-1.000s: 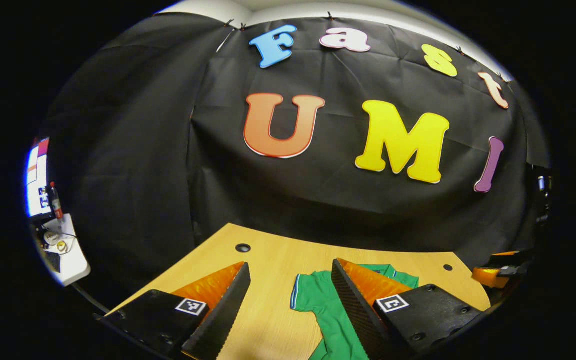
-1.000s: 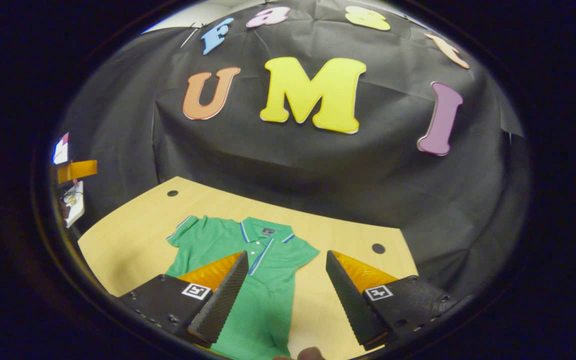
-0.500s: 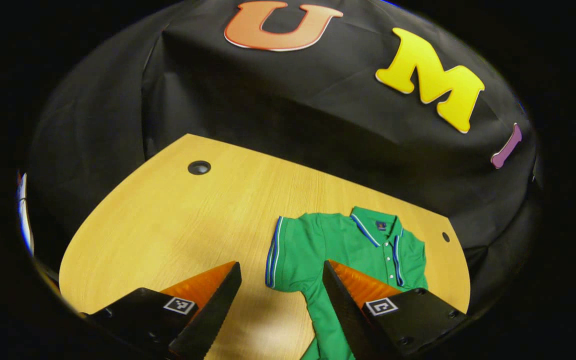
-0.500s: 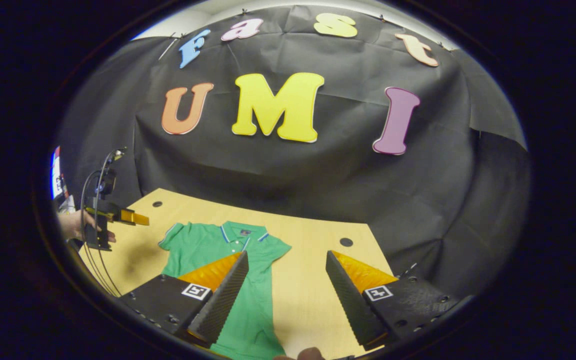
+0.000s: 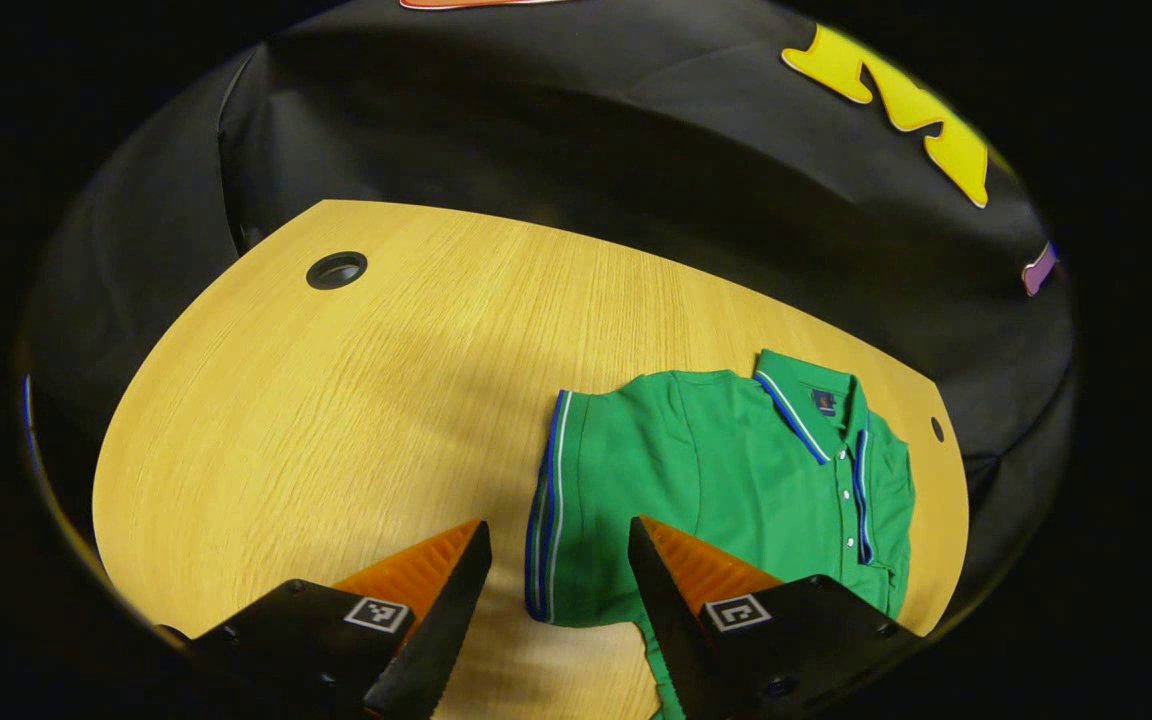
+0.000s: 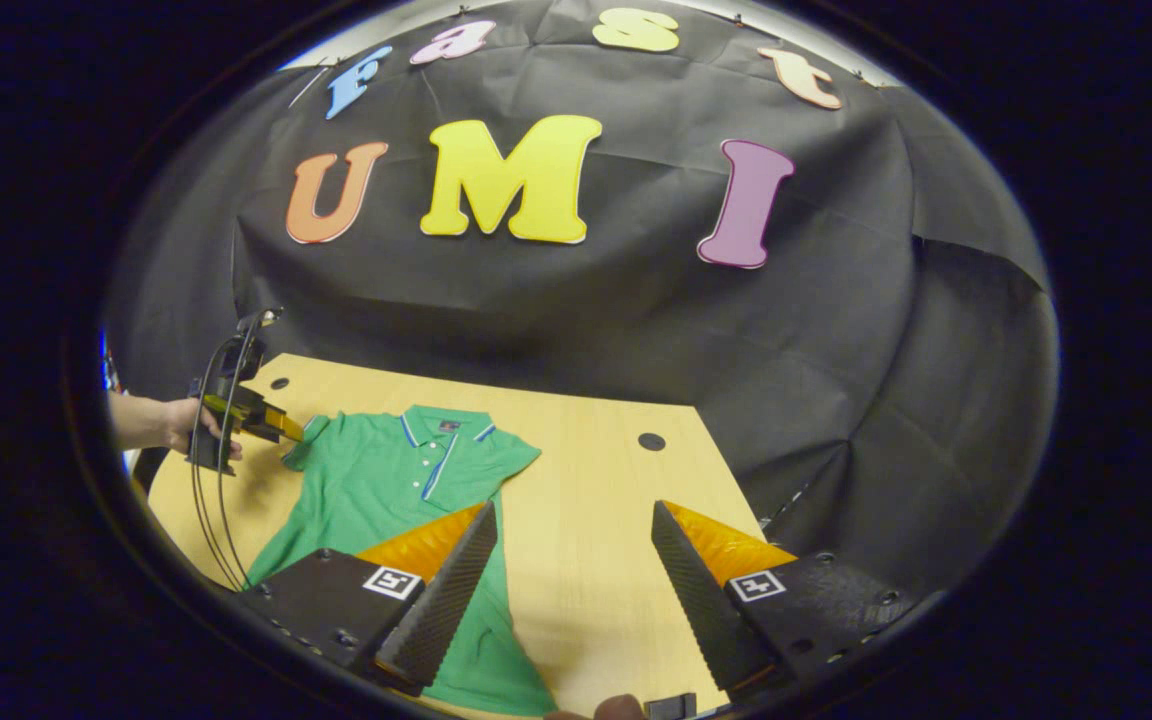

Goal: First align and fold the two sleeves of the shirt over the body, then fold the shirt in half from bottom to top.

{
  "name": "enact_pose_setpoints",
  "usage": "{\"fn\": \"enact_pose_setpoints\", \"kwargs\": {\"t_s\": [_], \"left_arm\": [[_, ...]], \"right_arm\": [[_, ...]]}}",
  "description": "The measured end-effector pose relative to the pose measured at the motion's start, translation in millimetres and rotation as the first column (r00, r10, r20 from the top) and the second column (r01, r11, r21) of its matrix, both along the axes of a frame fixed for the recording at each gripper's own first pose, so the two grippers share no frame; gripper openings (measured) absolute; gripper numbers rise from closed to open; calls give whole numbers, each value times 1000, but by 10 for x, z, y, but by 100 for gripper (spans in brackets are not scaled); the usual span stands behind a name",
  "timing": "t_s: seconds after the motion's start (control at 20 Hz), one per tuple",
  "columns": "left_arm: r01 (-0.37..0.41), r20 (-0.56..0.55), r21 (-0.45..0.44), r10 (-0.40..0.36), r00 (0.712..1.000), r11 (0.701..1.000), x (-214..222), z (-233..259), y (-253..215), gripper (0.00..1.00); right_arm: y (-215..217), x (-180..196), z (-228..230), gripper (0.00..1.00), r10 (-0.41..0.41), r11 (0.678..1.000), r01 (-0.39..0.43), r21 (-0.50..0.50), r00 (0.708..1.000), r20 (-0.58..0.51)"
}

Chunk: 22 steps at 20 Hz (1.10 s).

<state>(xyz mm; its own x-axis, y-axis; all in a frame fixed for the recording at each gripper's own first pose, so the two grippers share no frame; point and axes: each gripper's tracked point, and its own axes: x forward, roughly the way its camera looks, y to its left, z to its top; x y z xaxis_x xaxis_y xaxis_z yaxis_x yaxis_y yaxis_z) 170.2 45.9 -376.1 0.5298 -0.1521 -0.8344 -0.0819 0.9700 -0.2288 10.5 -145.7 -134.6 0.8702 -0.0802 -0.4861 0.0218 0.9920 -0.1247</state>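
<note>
**Left gripper view: tongs drop toward the near sleeve**

Left gripper view shows the left gripper (image 5: 556, 590), fingers spread wide and empty, now lower and closer than a second ago. The sleeve (image 5: 561, 510) with its striped cuff lies just past the fingertips at 12 o'clock. The green shirt (image 5: 736, 470) lies flat on the wooden table (image 5: 336, 420), collar at 2 o'clock. This suggests the first sleeve fold is about to begin.

In the right gripper view, the right gripper (image 6: 571, 590) hangs wide open above the table, the shirt at its 10 o'clock. A hand (image 6: 181, 425) holds the other tool at the far sleeve.

The shirt's hem is cut off behind the fingers in both views.
</note>
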Motion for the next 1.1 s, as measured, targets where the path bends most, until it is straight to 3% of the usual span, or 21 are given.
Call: {"fn": "enact_pose_setpoints", "kwargs": {"t_s": [0.1,0.15,0.2,0.25,0.3,0.35,0.4,0.5,0.7,0.85,1.1], "left_arm": [[-3,-31,21,3,1000,1000,-11,-113,19,89],[-11,-50,24,13,999,1000,-28,-154,18,100],[-17,-50,46,19,999,999,-18,-160,33,87],[-9,-52,49,12,999,999,-13,-176,34,84],[-5,-69,63,9,998,998,-37,-181,25,95],[6,-86,91,2,996,996,-61,-206,46,77],[12,-106,140,3,994,990,-81,-219,112,73],[29,-121,167,-8,993,986,-72,-219,81,45],[53,-123,169,-33,992,984,-35,-210,15,12],[11,-69,131,-2,998,991,16,-56,-40,8],[22,13,101,-23,1000,995,66,356,-164,7]], "right_arm": [[10,18,-26,96,-5,1000,5,2,1000,-6],[-4,30,-23,97,-4,1000,4,-7,1000,-2],[2,55,-6,97,-2,1000,2,-15,1000,5],[21,67,-14,97,1,1000,-1,-16,1000,6],[47,79,-42,96,6,1000,-6,-12,1000,0],[74,101,-70,97,7,1000,-7,-7,1000,-2],[96,123,-79,95,7,1000,-7,0,1000,-3],[169,138,-112,96,6,1000,-6,27,1000,-5],[167,112,-121,96,4,1000,-4,27,1000,9],[132,92,-160,97,-17,1000,17,15,1000,14],[56,55,-213,97,-33,999,33,40,999,7]]}}
